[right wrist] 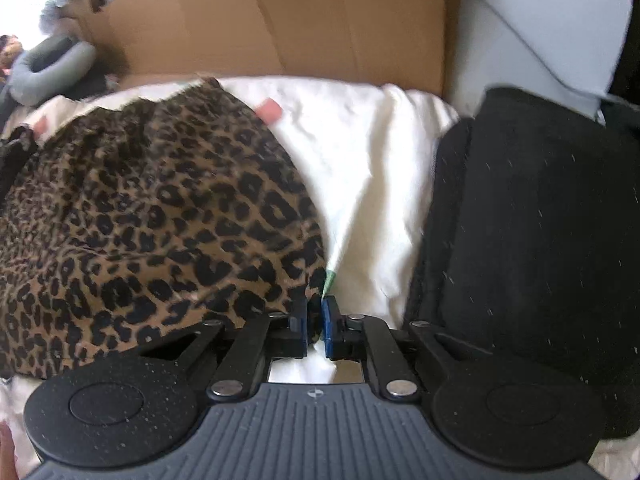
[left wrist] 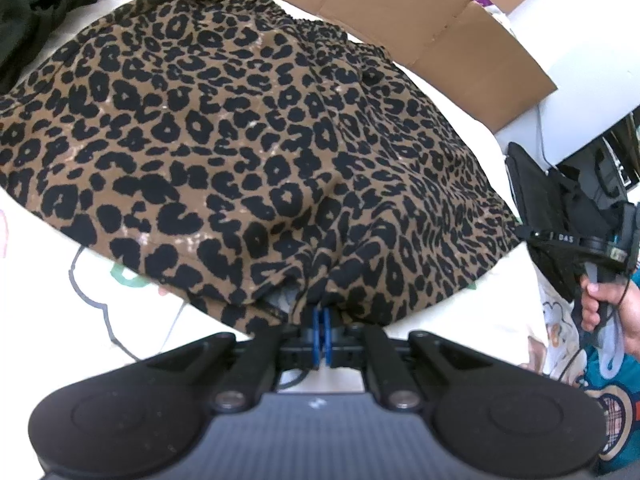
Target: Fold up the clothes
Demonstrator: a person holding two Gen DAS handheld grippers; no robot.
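A white bedsheet with faint printed outlines (left wrist: 120, 320) is seen covering the work surface. A flattened brown cardboard sheet (left wrist: 420, 28) is propped along the far side, with a pale wall behind it. A heap of dark green-black clothing (left wrist: 36, 12) lies at the far left corner in the left wrist view. In the right wrist view a black fabric bag (right wrist: 540, 240) fills the right side and a grey padded ring cushion (right wrist: 48, 68) sits at the far left.

The brown leopard-print garment with a gathered elastic waistband (left wrist: 240, 140) is spread across the middle of the sheet, the waistband at the far edge near the cardboard. Bare sheet is left open in front of the near hem and between the garment's right edge and the black bag.

The left gripper (left wrist: 322, 316) is angled downward at the near hem, and its blue pads are pressed together on a bunched fold of the leopard fabric. The right gripper (right wrist: 315, 312) is likewise tilted down at the garment's right corner; its blue pads are nearly together with a slim gap, and the leopard fabric's edge appears to be caught between them, though motion blur leaves this uncertain. In the left wrist view the person's right hand (left wrist: 604, 308) is seen wrapped around the other gripper's handle at the right edge.
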